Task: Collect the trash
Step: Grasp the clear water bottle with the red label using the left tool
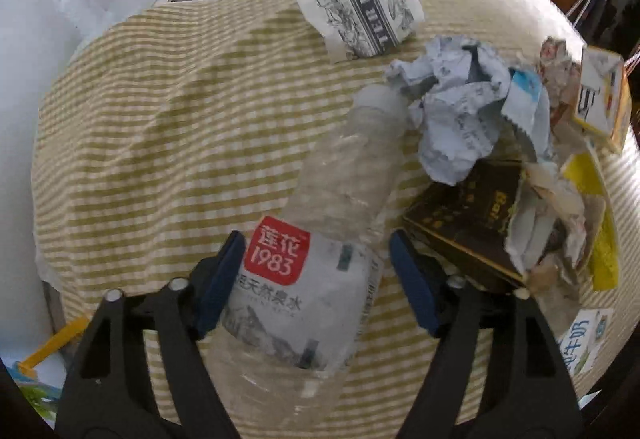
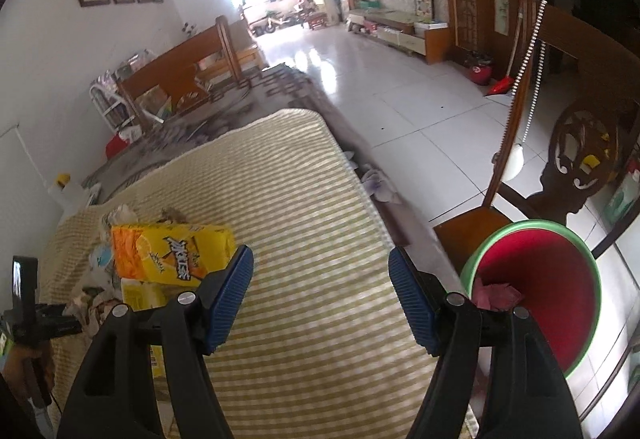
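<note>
Jaws: left gripper spread around plastic bottle lying on worktop, not yet clamped; right gripper spread, empty | advice: squeeze gently at label, carry to red bin.

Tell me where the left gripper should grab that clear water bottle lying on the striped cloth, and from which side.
Grip the water bottle across its labelled lower body, coming from above and behind its base. It lies on its side, cap pointing away, and the left gripper is already open astride that part. The crinkled upper body looks softer, and crumpled paper crowds the cap.
</note>
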`<state>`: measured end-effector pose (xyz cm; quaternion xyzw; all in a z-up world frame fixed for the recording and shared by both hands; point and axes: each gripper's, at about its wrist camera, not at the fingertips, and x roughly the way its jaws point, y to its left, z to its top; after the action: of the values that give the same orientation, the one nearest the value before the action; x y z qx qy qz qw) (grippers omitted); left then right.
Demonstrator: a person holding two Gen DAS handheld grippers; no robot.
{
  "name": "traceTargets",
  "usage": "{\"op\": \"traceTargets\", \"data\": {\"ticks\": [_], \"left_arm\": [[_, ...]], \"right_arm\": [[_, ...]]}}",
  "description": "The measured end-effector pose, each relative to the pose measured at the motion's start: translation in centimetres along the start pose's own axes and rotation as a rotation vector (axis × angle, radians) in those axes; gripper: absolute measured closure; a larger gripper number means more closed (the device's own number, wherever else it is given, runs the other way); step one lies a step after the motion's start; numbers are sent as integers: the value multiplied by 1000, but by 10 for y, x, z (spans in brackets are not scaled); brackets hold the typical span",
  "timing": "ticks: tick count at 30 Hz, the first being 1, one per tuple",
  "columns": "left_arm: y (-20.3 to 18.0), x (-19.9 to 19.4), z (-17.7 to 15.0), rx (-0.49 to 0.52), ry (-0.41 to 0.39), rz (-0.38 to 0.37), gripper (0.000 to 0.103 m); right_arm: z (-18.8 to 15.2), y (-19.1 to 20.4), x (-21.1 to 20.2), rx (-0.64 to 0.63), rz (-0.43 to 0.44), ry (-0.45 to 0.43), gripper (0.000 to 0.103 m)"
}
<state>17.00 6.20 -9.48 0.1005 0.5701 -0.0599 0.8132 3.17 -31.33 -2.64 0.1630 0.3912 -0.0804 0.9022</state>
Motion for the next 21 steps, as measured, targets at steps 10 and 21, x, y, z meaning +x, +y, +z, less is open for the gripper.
{"op": "traceTargets", "data": {"ticks": [10, 21], "left_arm": [[17, -32, -38, -237, -141, -69, 52], [29, -120, -136, -477, -397, -194, 52]], "right_arm": [[-2, 9, 6, -18, 2, 20, 35], [-9, 35, -3, -134, 64, -17, 35]]}}
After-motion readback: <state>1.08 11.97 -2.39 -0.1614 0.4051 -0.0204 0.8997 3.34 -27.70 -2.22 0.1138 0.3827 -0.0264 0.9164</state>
